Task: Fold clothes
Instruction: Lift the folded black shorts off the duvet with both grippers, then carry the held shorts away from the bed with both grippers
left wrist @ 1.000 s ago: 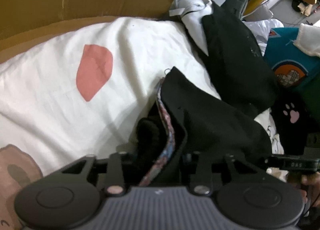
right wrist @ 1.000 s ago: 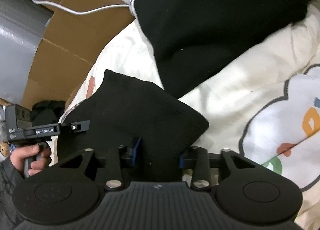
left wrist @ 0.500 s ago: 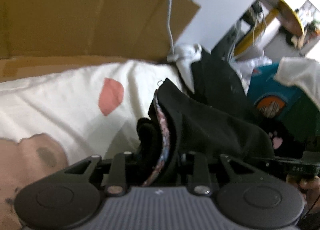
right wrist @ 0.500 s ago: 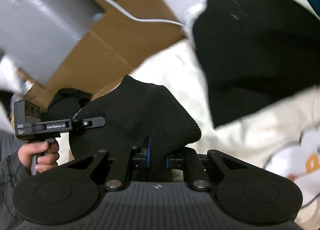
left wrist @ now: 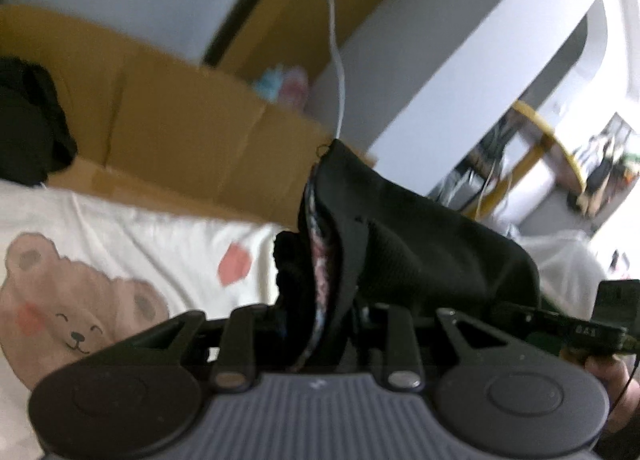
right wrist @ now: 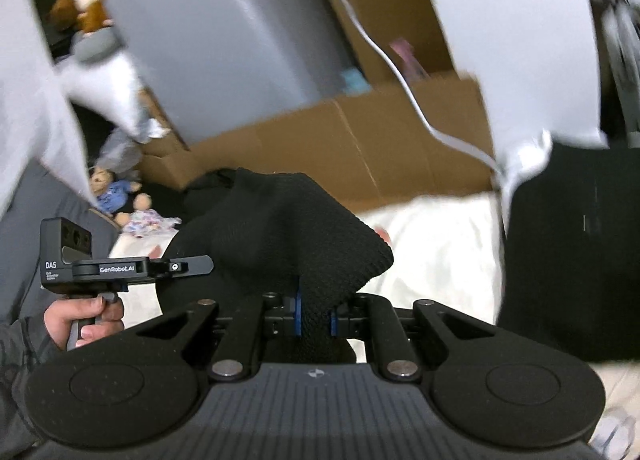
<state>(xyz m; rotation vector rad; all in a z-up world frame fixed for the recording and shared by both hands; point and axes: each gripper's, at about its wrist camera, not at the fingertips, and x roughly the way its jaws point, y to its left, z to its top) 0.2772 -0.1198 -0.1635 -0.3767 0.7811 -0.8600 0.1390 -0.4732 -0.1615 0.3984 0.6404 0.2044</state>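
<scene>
Above the bedsheet [left wrist: 132, 232], higher than before, black garment [right wrist: 288, 236] pinched in both hand-held grippers [left wrist: 320, 324] [right wrist: 314, 314].

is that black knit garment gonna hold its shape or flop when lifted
Likely floppy: the black knit garment drapes and bunches between the right gripper and the left gripper. Probably not slippery, given its coarse knit. Seems light, sagging only mildly.

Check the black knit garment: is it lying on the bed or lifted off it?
Lifted. The black knit garment is pinched in the right hand-held gripper and the left hand-held gripper, bunched above the white bedding.
</scene>
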